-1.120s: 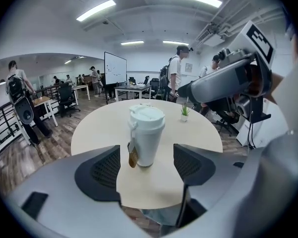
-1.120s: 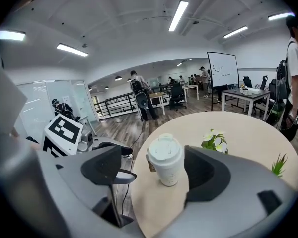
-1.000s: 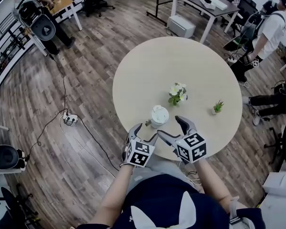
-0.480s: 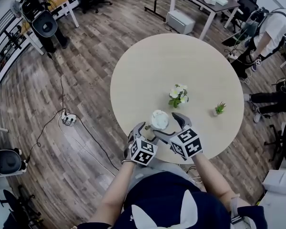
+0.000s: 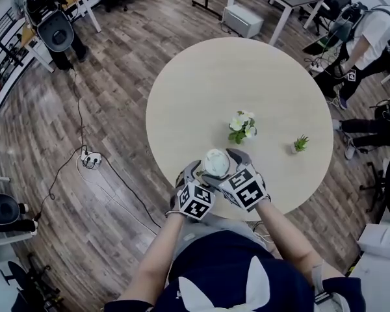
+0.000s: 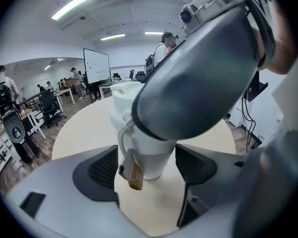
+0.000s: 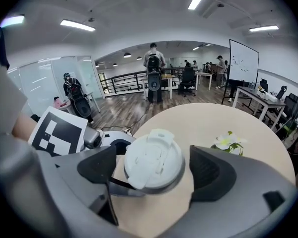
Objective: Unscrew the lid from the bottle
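Observation:
A white bottle [image 5: 216, 162] with a white flip-top lid [image 7: 154, 160] stands upright near the round table's [image 5: 201, 77] front edge. A loop strap with a brown tag [image 6: 134, 175] hangs on its side. My left gripper [image 5: 200, 174] reaches in low, its pads on either side of the bottle's lower body [image 6: 149, 157]; a gap shows on the strap side. My right gripper [image 5: 224, 166] comes from above and stands open, wide around the lid, with a narrow gap at each pad. One of its grey jaws fills the upper right of the left gripper view.
A small pot of white flowers [image 5: 242, 127] stands just behind the bottle, and a tiny green plant [image 5: 299, 144] sits to the right. The table's edge runs right under my grippers. People and desks stand around the room, and a power strip [image 5: 90, 156] lies on the floor.
Both grippers moved forward to the bottle. The right gripper, earlier beside it, now sits over the lid. The left gripper closed in around the bottle's base.

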Available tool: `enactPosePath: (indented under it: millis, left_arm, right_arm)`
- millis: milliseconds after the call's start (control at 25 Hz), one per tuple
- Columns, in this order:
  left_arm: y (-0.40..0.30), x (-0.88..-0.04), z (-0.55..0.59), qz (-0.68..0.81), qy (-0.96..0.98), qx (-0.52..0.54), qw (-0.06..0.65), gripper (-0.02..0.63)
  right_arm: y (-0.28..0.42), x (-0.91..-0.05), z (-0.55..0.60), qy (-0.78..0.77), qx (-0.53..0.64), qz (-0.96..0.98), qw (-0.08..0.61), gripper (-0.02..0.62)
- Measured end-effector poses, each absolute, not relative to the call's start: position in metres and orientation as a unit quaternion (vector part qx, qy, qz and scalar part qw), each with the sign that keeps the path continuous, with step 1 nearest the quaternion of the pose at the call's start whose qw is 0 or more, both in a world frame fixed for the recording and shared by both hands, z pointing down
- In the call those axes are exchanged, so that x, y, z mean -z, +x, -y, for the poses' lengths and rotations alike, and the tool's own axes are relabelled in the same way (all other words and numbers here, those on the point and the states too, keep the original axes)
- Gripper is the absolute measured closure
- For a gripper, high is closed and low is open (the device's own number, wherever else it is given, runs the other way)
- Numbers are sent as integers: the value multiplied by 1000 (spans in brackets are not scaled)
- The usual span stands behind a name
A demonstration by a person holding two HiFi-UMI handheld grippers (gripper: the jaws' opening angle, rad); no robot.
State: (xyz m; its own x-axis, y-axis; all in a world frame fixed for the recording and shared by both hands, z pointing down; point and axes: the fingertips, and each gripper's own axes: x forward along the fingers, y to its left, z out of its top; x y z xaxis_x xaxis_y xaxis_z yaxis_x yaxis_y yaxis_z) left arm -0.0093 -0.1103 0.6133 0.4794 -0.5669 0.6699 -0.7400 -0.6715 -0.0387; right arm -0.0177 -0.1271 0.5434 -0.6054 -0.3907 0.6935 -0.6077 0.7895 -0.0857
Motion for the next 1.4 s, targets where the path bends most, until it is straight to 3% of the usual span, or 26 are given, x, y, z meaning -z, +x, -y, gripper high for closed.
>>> enactPosePath:
  millis: [280,840,1400]
  left_arm:
    - [0,-620,115,376,857,-330,120,264]
    - [-1,-625,117,376,862,-309,139,265]
    - [-2,-625,116,368,865,-312,142,265]
  right_arm:
    - [-20,-552,126,286,-147,870,375,179]
    - [-20,-556,127,252,-144,875,389,184]
    - [-22,-557,119,111,-87,894,424,187]
